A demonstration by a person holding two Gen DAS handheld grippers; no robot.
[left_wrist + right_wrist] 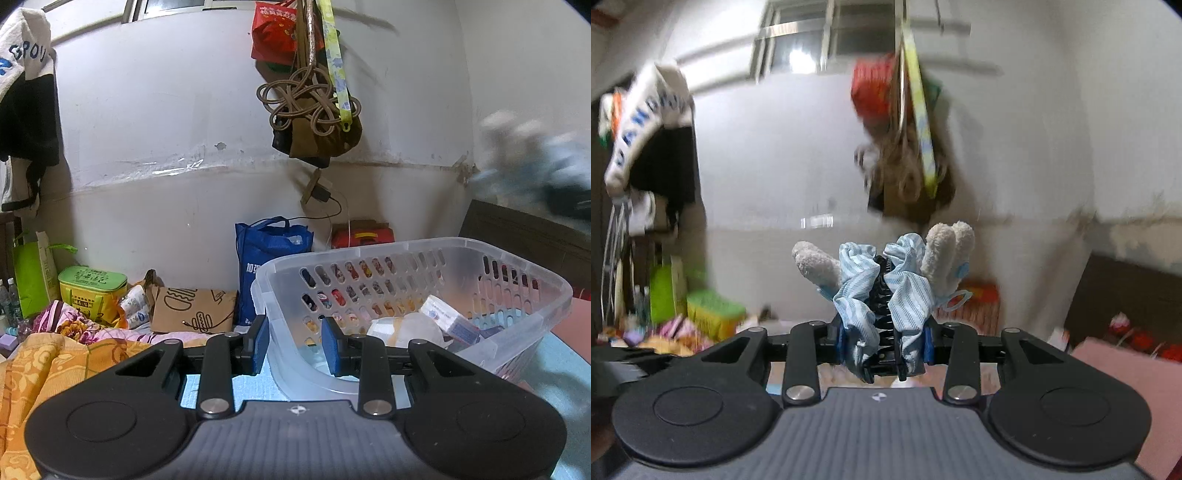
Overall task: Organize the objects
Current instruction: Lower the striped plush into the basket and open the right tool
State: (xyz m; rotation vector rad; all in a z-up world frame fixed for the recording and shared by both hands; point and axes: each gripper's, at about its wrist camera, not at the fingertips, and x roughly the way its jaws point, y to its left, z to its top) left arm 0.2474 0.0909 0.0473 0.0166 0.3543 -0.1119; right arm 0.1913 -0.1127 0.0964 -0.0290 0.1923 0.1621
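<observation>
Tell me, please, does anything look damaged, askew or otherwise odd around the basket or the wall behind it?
The wall is scuffed and chipped along its horizontal seam, with peeling clear tape. The clear basket sits tilted, its corner wall clamped by the left gripper. The right gripper holds a black hair claw dressed in striped cloth, not damaged.

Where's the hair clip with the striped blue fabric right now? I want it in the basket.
The hair clip is clamped in the right gripper, centre of the right wrist view, in the air, not in the clear basket that the left gripper holds.
</observation>
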